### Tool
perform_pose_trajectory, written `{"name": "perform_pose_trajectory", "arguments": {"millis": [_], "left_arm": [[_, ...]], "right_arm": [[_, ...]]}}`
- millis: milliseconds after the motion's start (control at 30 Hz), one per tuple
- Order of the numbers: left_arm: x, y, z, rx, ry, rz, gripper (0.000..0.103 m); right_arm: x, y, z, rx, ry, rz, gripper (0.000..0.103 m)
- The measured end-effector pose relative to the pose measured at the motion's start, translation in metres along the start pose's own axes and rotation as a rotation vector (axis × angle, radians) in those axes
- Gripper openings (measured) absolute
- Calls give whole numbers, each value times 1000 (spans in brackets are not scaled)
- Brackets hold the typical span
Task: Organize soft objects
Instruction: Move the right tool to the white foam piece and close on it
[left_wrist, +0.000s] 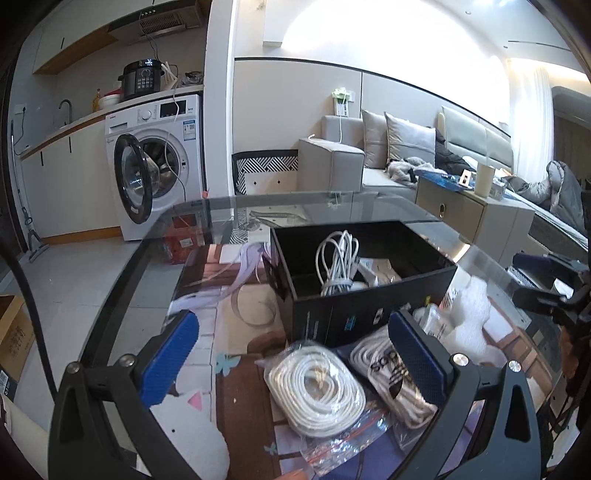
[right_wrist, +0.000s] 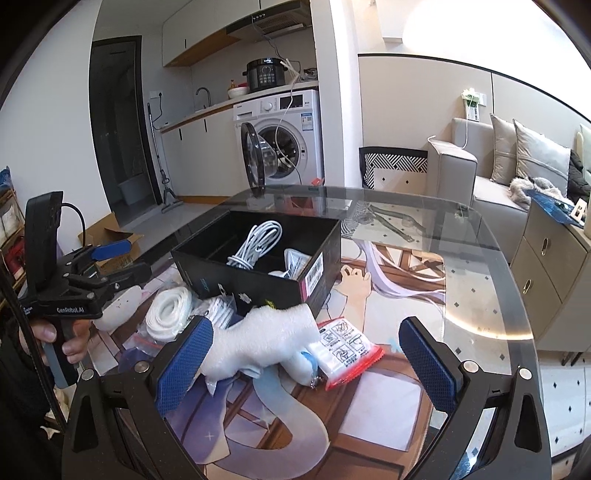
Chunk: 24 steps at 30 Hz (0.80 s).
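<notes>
White cable coil (left_wrist: 316, 391) | between open left gripper (left_wrist: 295, 365) fingers (left_wrist: 170, 358)

The box (left_wrist: 364, 295) was black, the cable coils (left_wrist: 316, 391) white, the gripper pads (right_wrist: 184, 363) blue and finely textured.

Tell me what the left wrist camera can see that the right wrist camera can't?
Only the left wrist view shows the paper cup on the cabinet and the striped white bundle. Only the right wrist view shows the red-edged packet and a hand holding the left gripper. Both show the black box with cables, the washing machine and white foam.
</notes>
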<state>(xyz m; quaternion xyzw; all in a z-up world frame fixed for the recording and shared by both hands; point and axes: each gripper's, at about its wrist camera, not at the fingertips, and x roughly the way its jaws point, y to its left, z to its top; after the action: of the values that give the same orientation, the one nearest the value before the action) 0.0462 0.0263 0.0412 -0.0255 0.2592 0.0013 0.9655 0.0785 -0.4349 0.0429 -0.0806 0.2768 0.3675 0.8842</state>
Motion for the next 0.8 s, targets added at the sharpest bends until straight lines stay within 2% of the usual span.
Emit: {"name": "perform_pose_trajectory", "arguments": {"millis": [400,800], "left_arm": [[8,-1,-13,10,51,0,103],[15,1,-24,14,93,-2,103]], "right_arm": [[10,10,-4,-53,26,34,102],[24,32,-10,-166,71,45,102]]}}
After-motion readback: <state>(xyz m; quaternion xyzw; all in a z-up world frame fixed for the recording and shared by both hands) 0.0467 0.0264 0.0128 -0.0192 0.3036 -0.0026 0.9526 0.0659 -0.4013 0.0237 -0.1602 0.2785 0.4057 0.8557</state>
